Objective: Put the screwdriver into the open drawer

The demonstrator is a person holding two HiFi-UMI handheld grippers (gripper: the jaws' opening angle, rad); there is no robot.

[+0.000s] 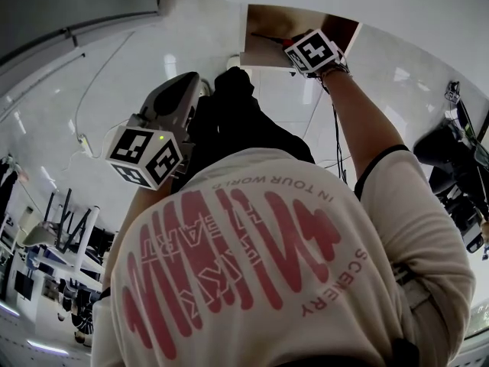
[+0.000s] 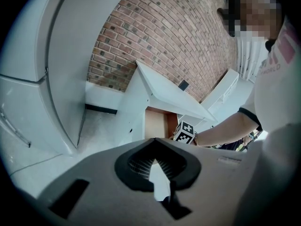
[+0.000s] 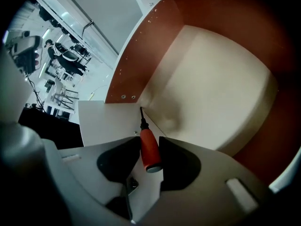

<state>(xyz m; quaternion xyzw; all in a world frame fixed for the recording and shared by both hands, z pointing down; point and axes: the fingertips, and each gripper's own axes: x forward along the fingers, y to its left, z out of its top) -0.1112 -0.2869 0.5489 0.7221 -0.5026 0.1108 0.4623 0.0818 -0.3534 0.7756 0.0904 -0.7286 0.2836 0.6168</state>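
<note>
One screwdriver (image 3: pixel 149 149), red handle, grasped in the right gripper's (image 3: pixel 151 136) jaws, tip down at a corner of the open drawer (image 3: pixel 211 93). Best lowered flat onto the drawer floor, clear of the wall, before release. Left gripper (image 2: pixel 155 144): jaws clenched, empty.

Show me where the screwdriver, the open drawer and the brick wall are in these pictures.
screwdriver (image 3: pixel 150 149), right gripper view, on its red handle.
drawer (image 3: pixel 211 93), right gripper view, on its bare pale floor.
brick wall (image 2: pixel 164 32), left gripper view, on the middle of the brickwork.
</note>
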